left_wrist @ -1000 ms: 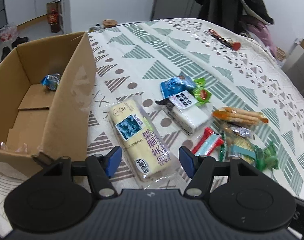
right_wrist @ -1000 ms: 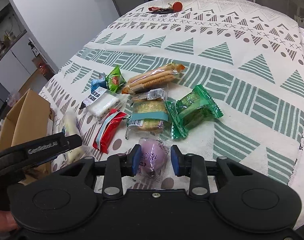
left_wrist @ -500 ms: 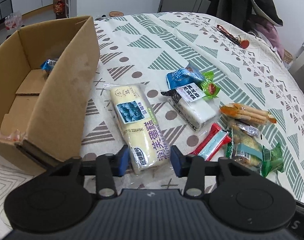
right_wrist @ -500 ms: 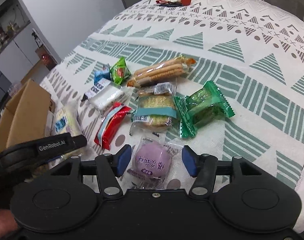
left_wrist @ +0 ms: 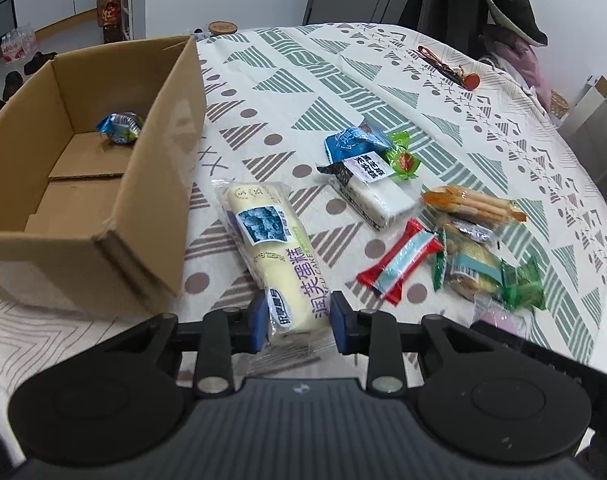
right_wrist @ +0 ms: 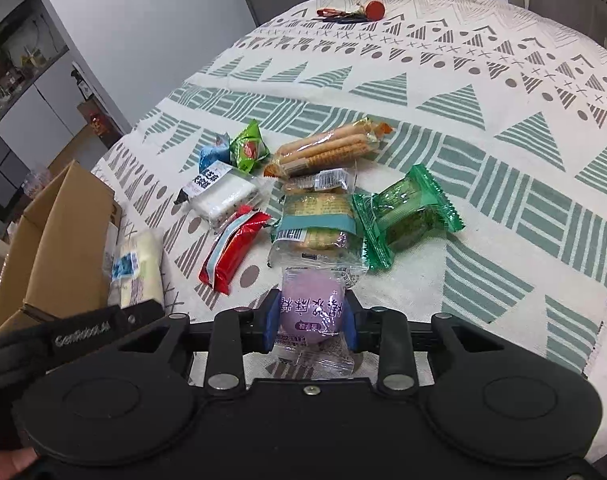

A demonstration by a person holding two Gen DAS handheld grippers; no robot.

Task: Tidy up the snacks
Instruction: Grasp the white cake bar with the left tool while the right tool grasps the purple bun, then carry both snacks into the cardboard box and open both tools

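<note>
A long cream cake pack (left_wrist: 271,240) lies on the patterned cloth beside the open cardboard box (left_wrist: 155,184). My left gripper (left_wrist: 298,320) is shut on the pack's near end. Inside the box lies one blue snack (left_wrist: 117,128). In the right wrist view my right gripper (right_wrist: 310,320) is shut on a round purple snack (right_wrist: 311,304) at the front of the pile. Beyond it lie a cracker pack (right_wrist: 317,228), a green packet (right_wrist: 403,216), a red packet (right_wrist: 231,252), biscuit sticks (right_wrist: 327,150) and a white rice cake (right_wrist: 223,196).
A small blue packet (left_wrist: 355,142) and a green candy (left_wrist: 401,158) sit behind the white pack. Keys with a red tag (left_wrist: 447,68) lie at the far side. A wooden lid (left_wrist: 222,27) sits behind the box. The table's edge curves away on the right.
My left gripper moved forward and shut on the cake pack's near end. My right gripper opened around the purple snack half a second ago and has shut on it again.
</note>
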